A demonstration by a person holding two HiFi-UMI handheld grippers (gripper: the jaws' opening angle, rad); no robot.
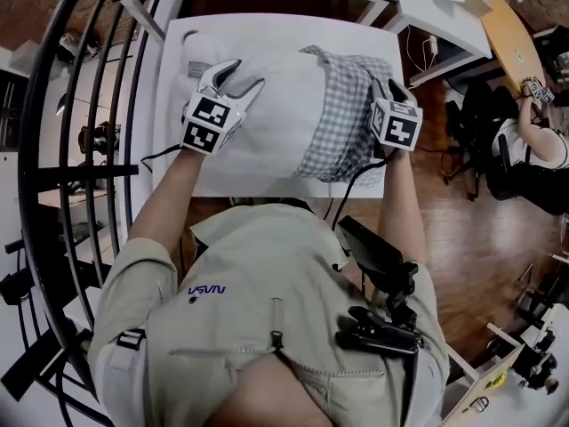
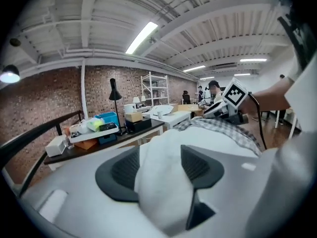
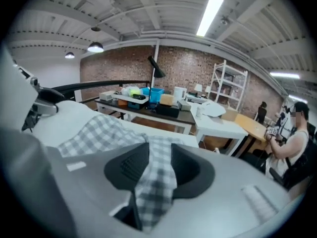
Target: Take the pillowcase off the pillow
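A white pillow (image 1: pixel 276 105) lies on the white table (image 1: pixel 267 27). Its grey checked pillowcase (image 1: pixel 342 123) is bunched round the pillow's right end, leaving the left part bare. My left gripper (image 1: pixel 244 76) rests on the bare pillow, jaws apart. In the left gripper view a bulge of white pillow (image 2: pixel 163 152) fills the gap of the left gripper (image 2: pixel 161 170). My right gripper (image 1: pixel 388 87) sits at the pillowcase's right edge. In the right gripper view a fold of checked pillowcase (image 3: pixel 156 172) hangs loose between the spread jaws of the right gripper (image 3: pixel 153 170), with dark gaps beside it.
Black curved railings (image 1: pixel 53 149) run along the left. A side bench (image 2: pixel 104 140) with boxes and a lamp stands behind the table. A second white desk (image 1: pixel 436 16) and a seated person (image 1: pixel 533 145) are at the right, over wooden floor.
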